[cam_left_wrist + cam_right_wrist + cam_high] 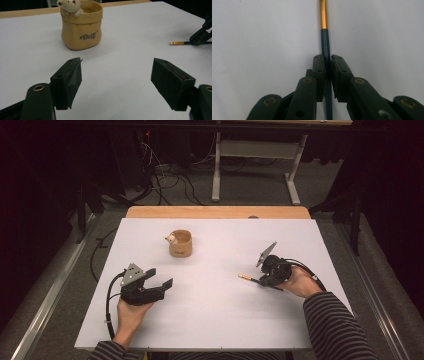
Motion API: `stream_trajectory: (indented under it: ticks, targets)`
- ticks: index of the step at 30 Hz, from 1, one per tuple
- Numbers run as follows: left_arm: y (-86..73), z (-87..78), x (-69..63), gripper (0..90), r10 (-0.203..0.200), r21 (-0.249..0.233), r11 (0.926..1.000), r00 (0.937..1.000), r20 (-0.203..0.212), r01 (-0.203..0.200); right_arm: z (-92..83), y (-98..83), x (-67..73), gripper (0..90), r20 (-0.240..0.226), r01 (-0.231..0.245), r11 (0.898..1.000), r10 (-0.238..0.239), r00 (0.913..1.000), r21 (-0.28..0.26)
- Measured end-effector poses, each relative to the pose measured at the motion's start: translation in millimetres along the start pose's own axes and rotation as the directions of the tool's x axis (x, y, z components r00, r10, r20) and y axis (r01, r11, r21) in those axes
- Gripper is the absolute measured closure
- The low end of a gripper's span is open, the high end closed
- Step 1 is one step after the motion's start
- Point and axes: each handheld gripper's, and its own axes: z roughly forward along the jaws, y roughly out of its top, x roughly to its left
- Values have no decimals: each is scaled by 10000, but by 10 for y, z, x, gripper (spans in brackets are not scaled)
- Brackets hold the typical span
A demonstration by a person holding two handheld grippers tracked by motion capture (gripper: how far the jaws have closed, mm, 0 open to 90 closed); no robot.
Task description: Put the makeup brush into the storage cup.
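While the right tool (328,63) clamps the brush (323,25), table (210,320) lies open.

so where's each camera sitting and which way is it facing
high view: above the person's side, looking forward and down on the table; forearms, both hands.
left gripper view: on the left tongs, open, facing the pot.
right gripper view: on the right tongs, shut on the brush.
shared: brush in all three.
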Motion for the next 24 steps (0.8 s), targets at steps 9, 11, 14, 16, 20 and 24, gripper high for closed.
stream_trajectory:
  ticks: [9, 11, 14, 16, 20, 24]
  targets:
    - [-2, 9, 13, 254, -53, 55, 10000, 10000, 17, 53, 0, 11, 4, 850, 14, -75, 9999, 75, 10000, 81]
    - [-1, 9, 10, 255, -42, 62, 10000, 10000, 21, 42, 0, 12, 0, 852, -8, -128, 9999, 128, 9999, 98]
    - [-1, 8, 8, 254, -26, 58, 10000, 10000, 25, 26, -2, 18, -3, 854, -61, -193, 9997, 193, 9998, 133]
    - [-2, 8, 5, 255, -19, 68, 10000, 10000, 40, 19, -5, 18, -4, 855, -45, -227, 9996, 228, 9997, 154]
    - [0, 3, 0, 255, 13, 46, 10000, 10000, 58, -13, -7, 17, -4, 855, -13, -282, 9995, 283, 9996, 122]
    - [0, 3, 7, 255, -45, 27, 10000, 10000, 61, 45, -14, 14, 6, 856, 35, -336, 9993, 335, 9994, 137]
